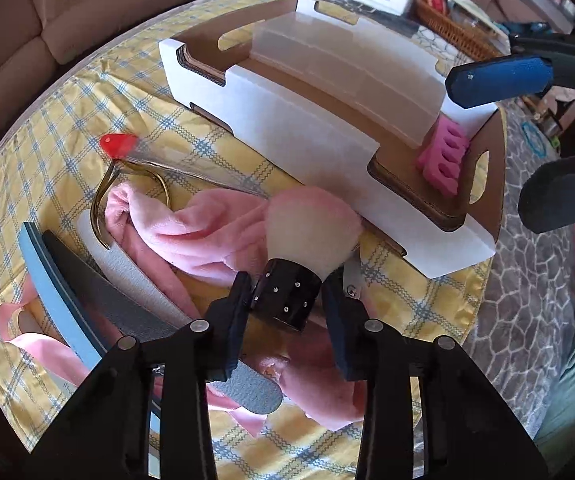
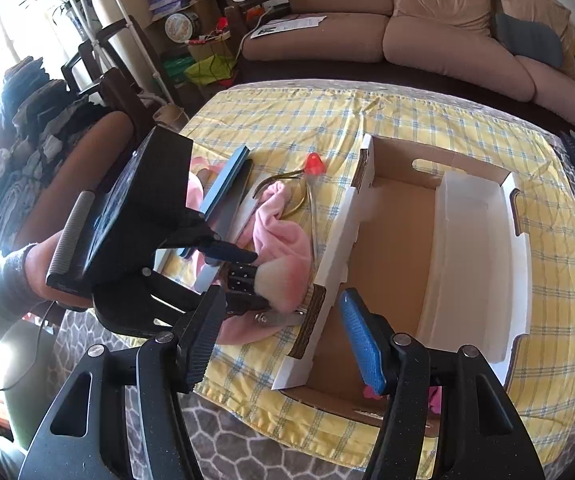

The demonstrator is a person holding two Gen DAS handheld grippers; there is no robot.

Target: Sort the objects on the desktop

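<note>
Yellow checked cloth covers the worktop (image 1: 399,300) in the left wrist view, where the left hand-held gripper (image 1: 285,300) is clamped on the studded black ferrule of a fluffy white-and-pink powder brush (image 1: 311,228) lying on a plush pink towel (image 1: 191,236). A straight lift should spare the bristles.

From the right wrist, the right hand-held gripper (image 2: 283,344) hangs with jaws apart and empty over the white-walled corrugated cardboard tray (image 2: 475,240), just beside the brush, the likely destination.

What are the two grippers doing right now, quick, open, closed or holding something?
Left gripper: closed on the black handle of the powder brush.
Right gripper: open, holding nothing, above the cardboard box.
</note>
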